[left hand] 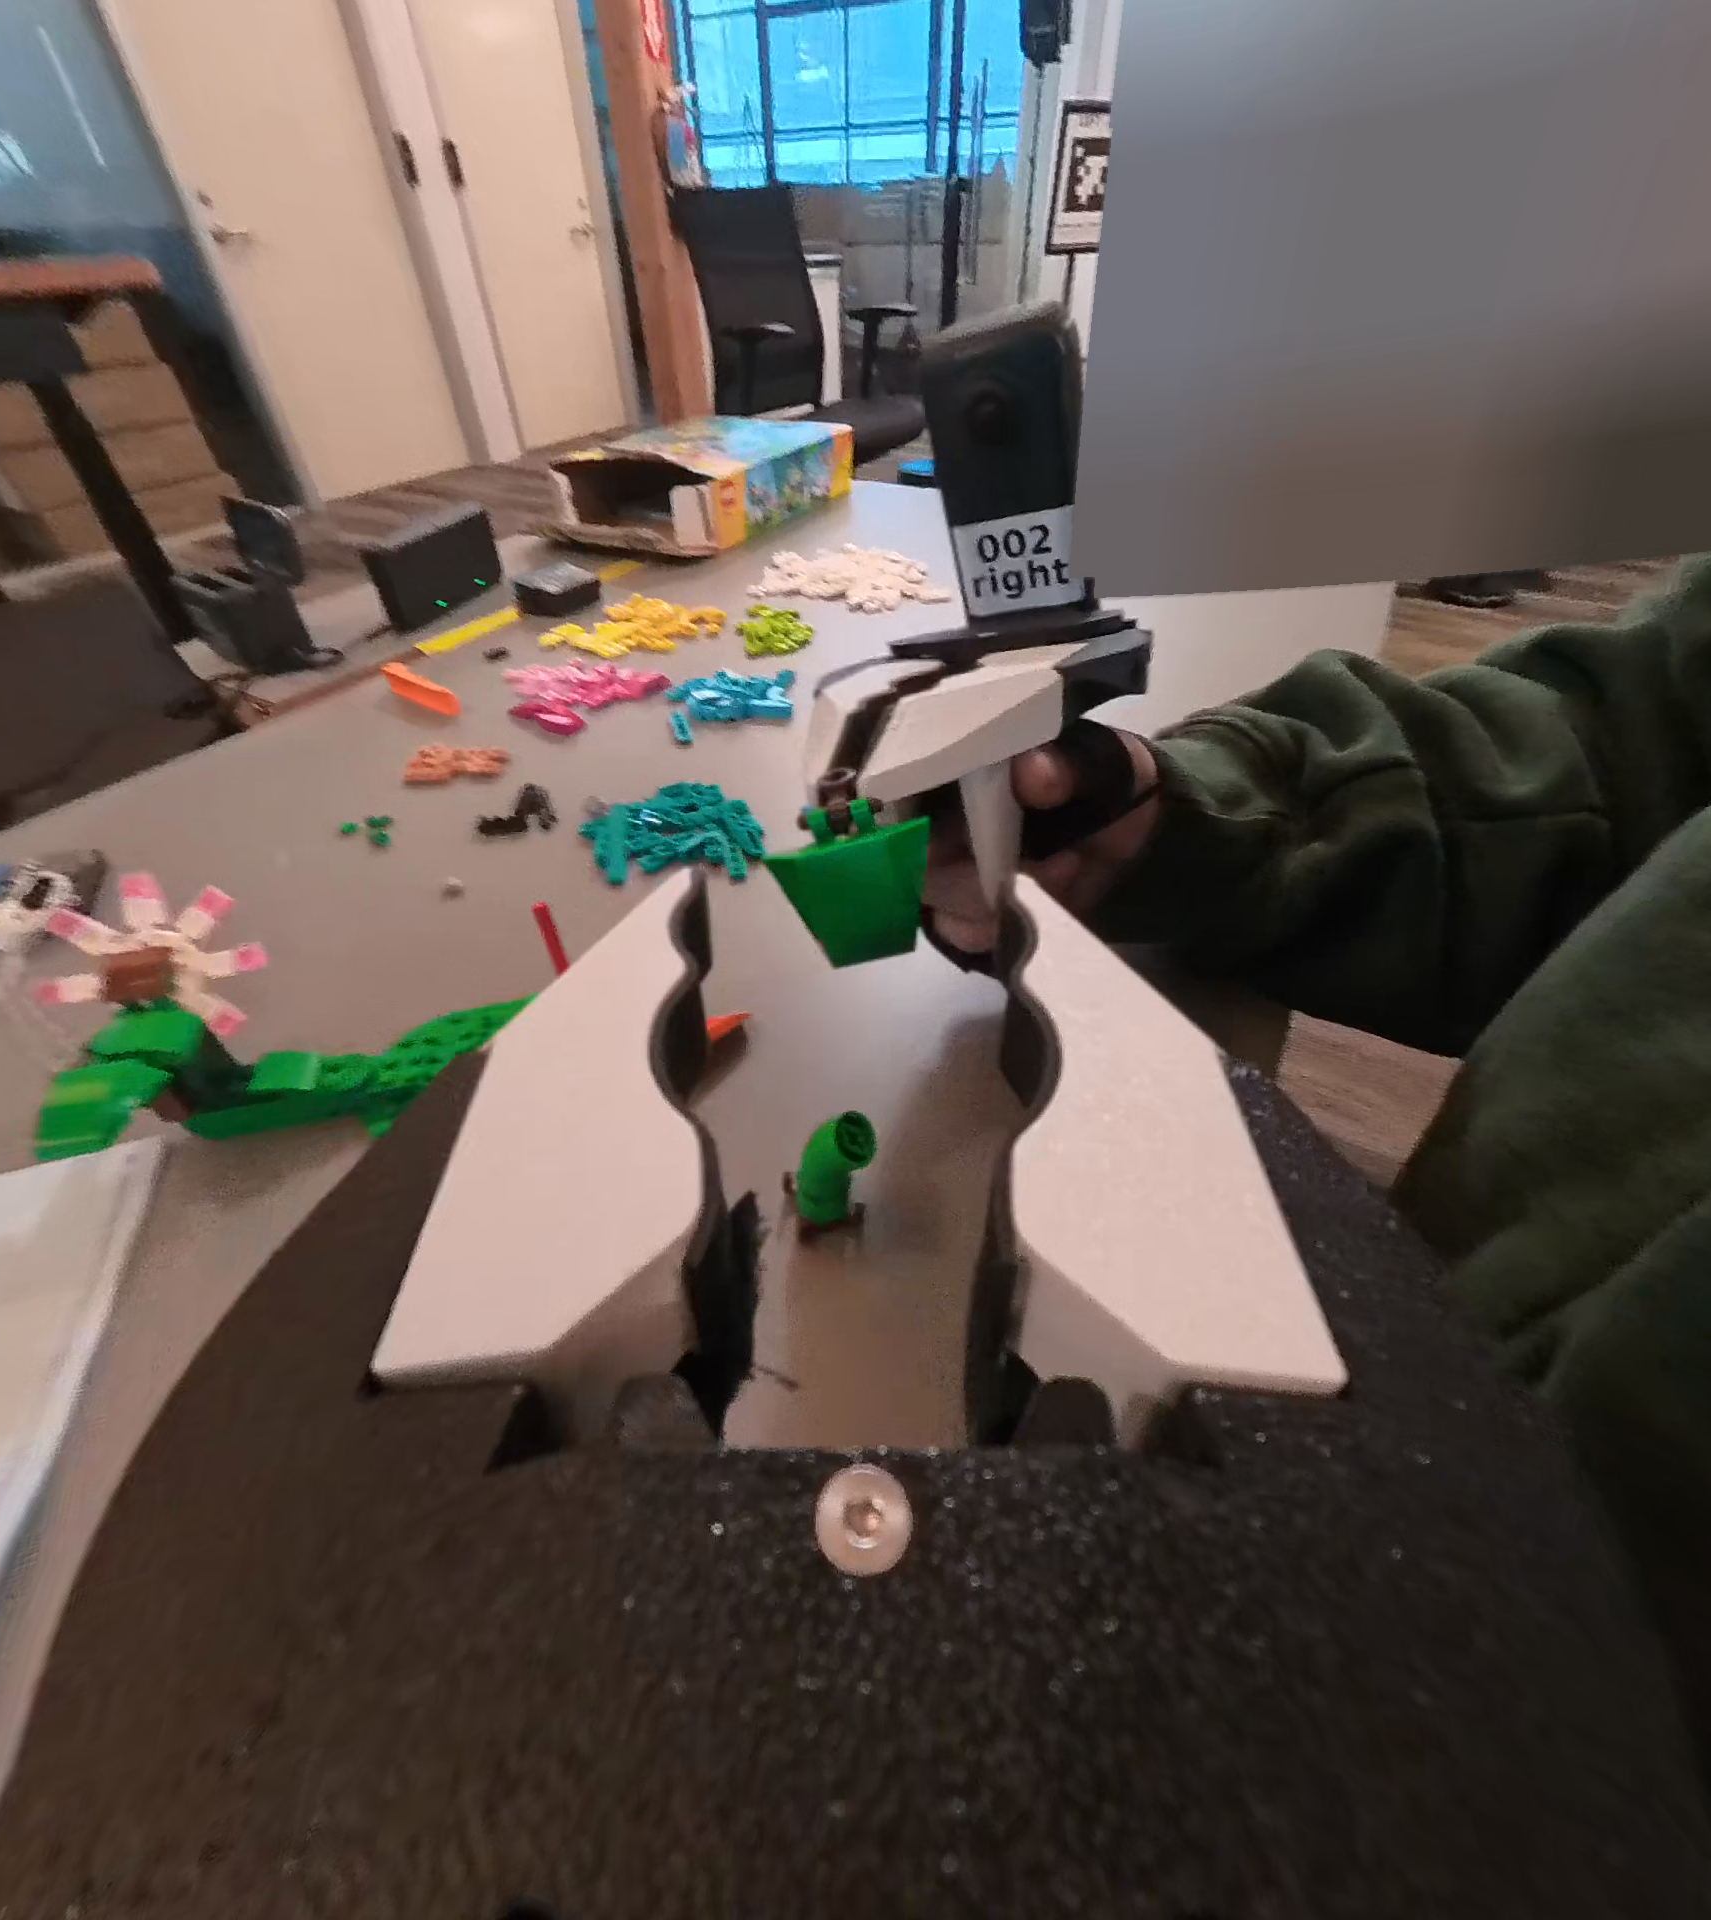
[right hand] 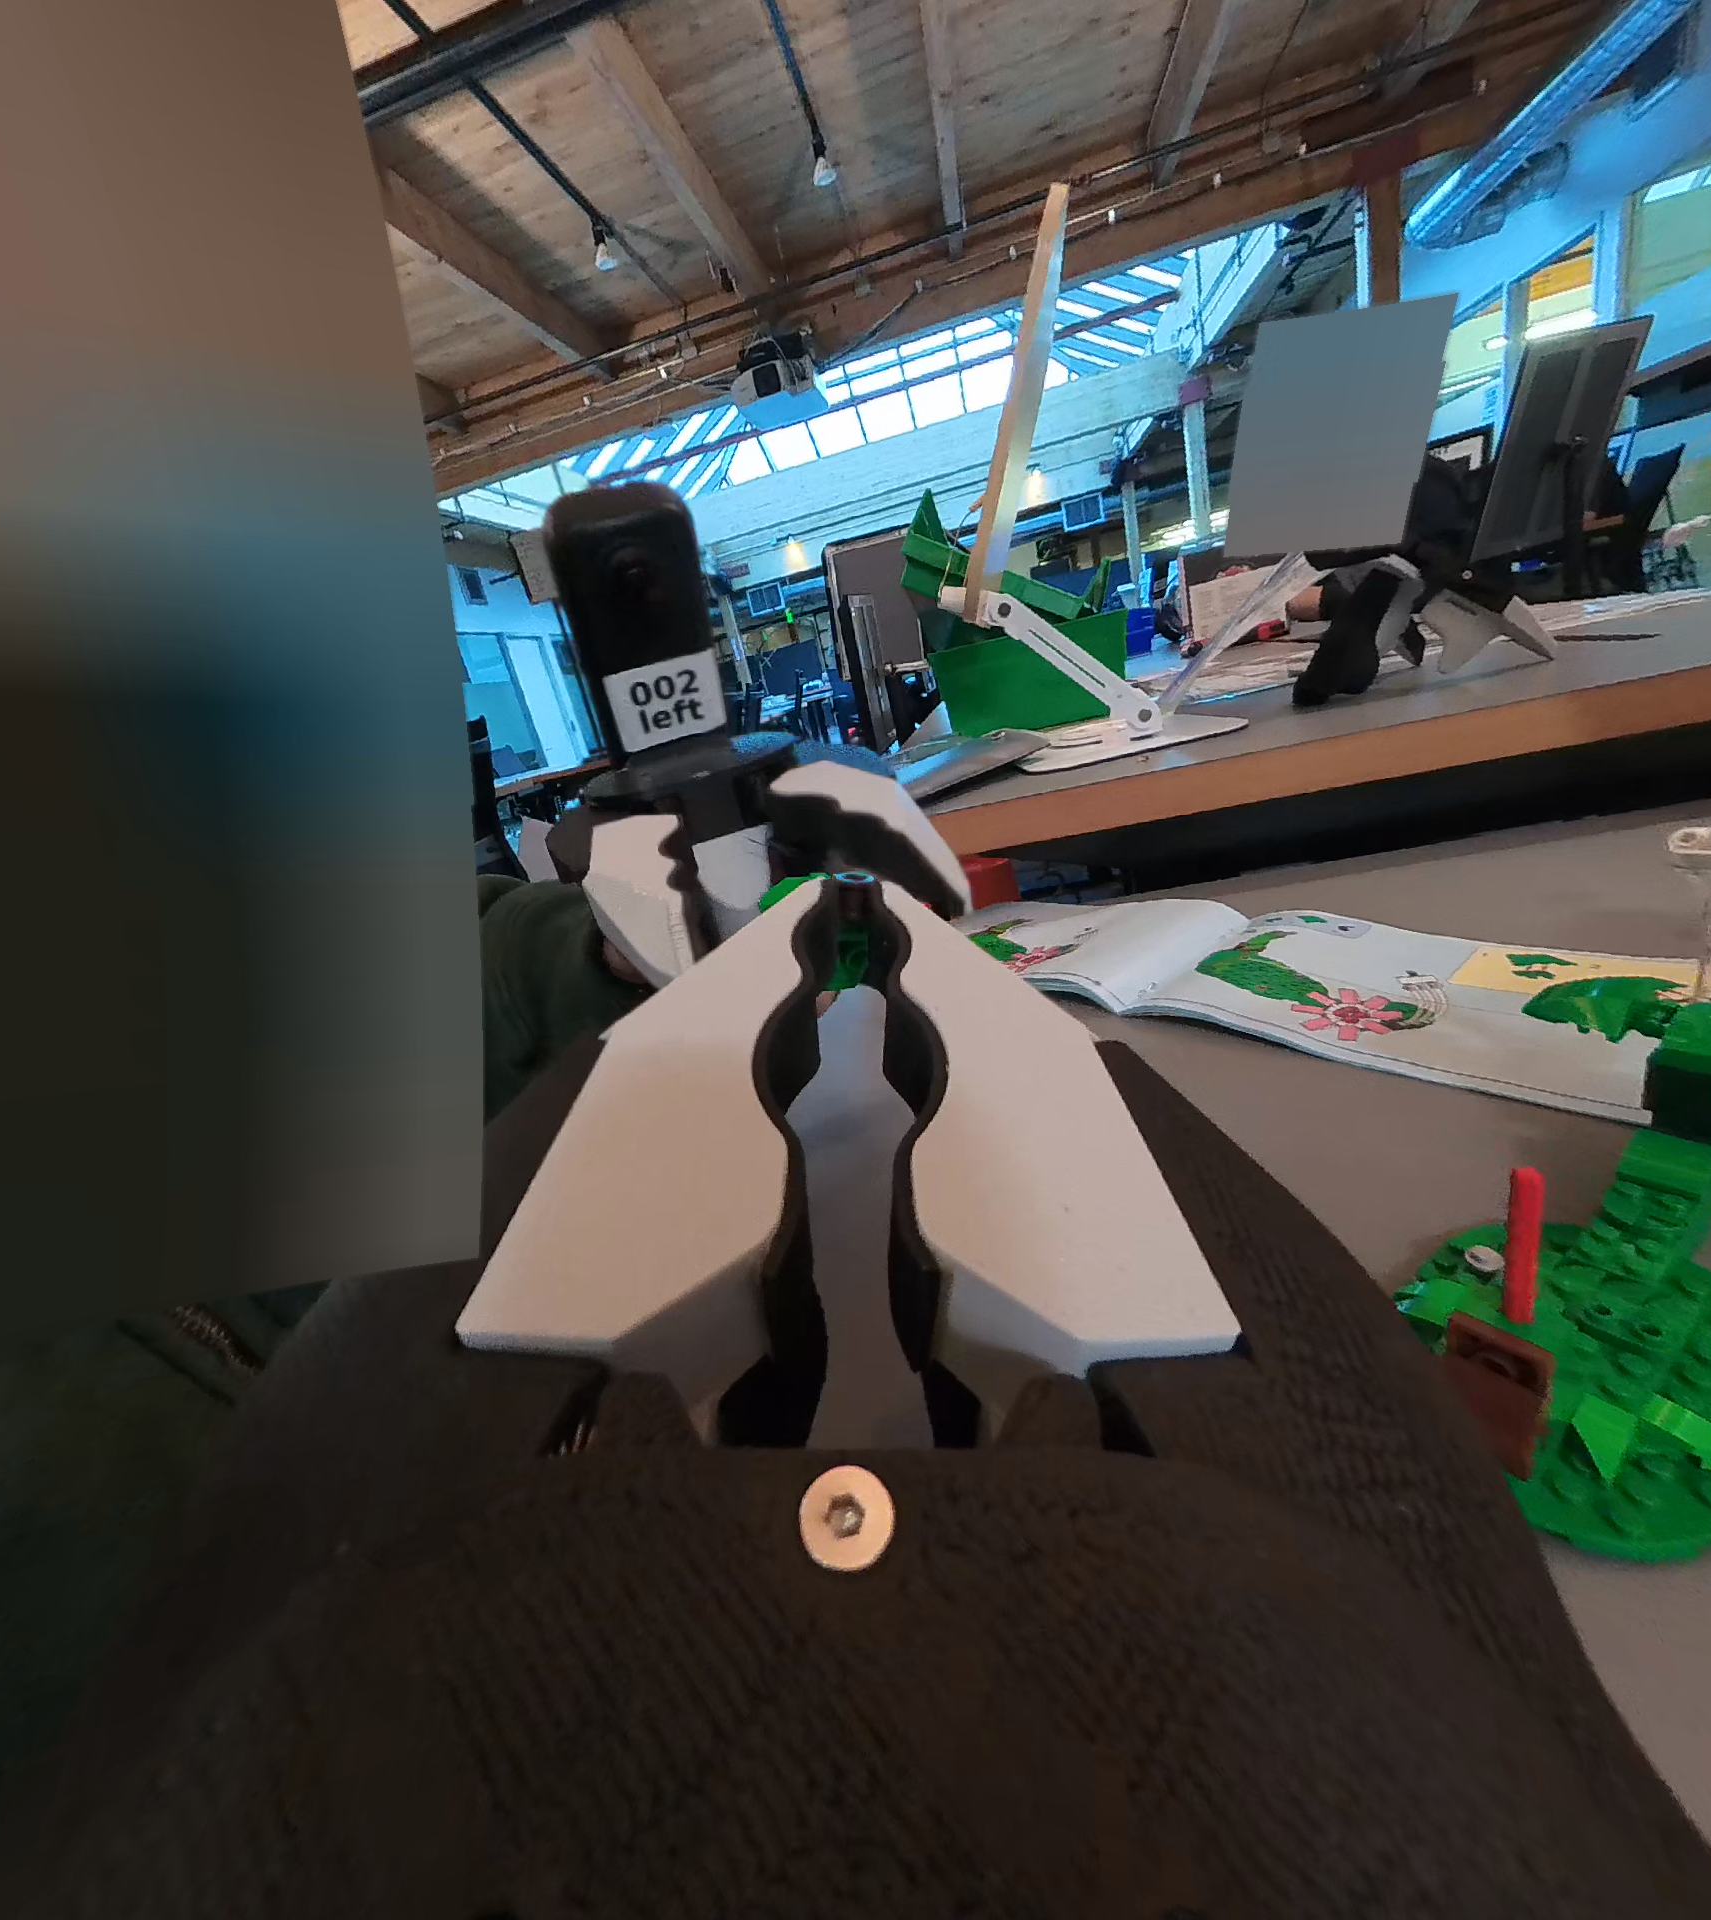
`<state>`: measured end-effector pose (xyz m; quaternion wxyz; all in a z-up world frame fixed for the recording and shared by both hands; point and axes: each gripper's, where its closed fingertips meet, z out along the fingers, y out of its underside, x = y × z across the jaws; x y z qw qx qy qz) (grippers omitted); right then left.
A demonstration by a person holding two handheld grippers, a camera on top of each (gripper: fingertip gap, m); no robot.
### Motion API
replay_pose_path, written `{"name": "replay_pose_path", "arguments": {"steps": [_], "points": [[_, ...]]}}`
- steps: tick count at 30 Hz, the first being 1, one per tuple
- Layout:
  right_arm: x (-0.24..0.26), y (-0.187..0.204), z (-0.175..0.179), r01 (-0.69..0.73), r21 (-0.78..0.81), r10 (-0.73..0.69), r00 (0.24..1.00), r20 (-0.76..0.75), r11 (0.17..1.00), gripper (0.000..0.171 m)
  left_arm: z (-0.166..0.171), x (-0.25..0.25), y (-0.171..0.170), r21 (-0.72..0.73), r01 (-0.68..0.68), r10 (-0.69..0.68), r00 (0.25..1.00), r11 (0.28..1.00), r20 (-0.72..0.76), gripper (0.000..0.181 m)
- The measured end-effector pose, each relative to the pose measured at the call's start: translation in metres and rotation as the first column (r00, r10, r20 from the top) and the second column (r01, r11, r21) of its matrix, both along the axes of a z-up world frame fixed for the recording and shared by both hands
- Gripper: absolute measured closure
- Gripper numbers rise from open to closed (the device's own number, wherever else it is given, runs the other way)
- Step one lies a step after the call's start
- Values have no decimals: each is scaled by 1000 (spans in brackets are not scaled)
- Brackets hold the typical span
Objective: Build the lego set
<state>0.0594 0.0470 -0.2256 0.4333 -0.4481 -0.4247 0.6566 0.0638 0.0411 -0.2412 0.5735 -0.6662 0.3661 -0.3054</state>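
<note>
Left wrist view: our left hand-held gripper (left hand: 856, 914) is spread wide above the bench (left hand: 331, 790), with a small green curved piece (left hand: 833, 1166) standing on the bench between its fingers. Farther off, our right hand-held gripper (left hand: 835, 800) pinches a green leaf piece (left hand: 856, 894).

Right wrist view: our right hand-held gripper (right hand: 851, 914) is pressed on the green leaf piece (right hand: 851, 961) at its tips. To the right, the green lego base (right hand: 1640, 1382) lies on the bench near an open instruction booklet (right hand: 1194, 977).

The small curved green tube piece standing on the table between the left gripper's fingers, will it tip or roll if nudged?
The curved green tube piece probably tips easily: it stands on a narrow base and leans. Its rounded body would likely roll after falling. It looks light, rigid plastic.
</note>
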Motion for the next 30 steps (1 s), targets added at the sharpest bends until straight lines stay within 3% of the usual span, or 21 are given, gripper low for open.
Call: {"name": "replay_pose_path", "arguments": {"steps": [7, 14, 16, 19, 22, 27, 30], "points": [[-1, -5, -1, -17, 40, 17, 1000, 16, 999, 168, -2, 1, -3, -46, 33, -32, 999, 998, 24, 154], [-6, -1, -10, -3, 30, 1, 997, 74, 1000, 167, -10, -5, 0, -50, 23, -23, 1000, 998, -7, 156], [-4, 1, -18, -17, 37, 12, 992, 129, 999, 155, -14, -12, 6, -52, -11, 10, 1000, 999, -26, 157], [0, 8, -51, -50, 58, 28, 942, 333, 997, 139, -15, -28, 14, -63, -63, 61, 998, 996, -28, 157], [2, 4, -85, -106, 121, 31, 863, 504, 987, 136, -15, -37, 18, -70, -83, 81, 996, 994, -34, 157], [-6, -3, -115, -146, 300, -81, 773, 629, 943, 134, -26, -34, 15, -86, -60, 51, 993, 995, -103, 157], [-9, -2, -120, -143, 350, -126, 756, 642, 926, 139, -36, -29, 11, -111, -20, 5, 990, 994, -140, 157]]}}
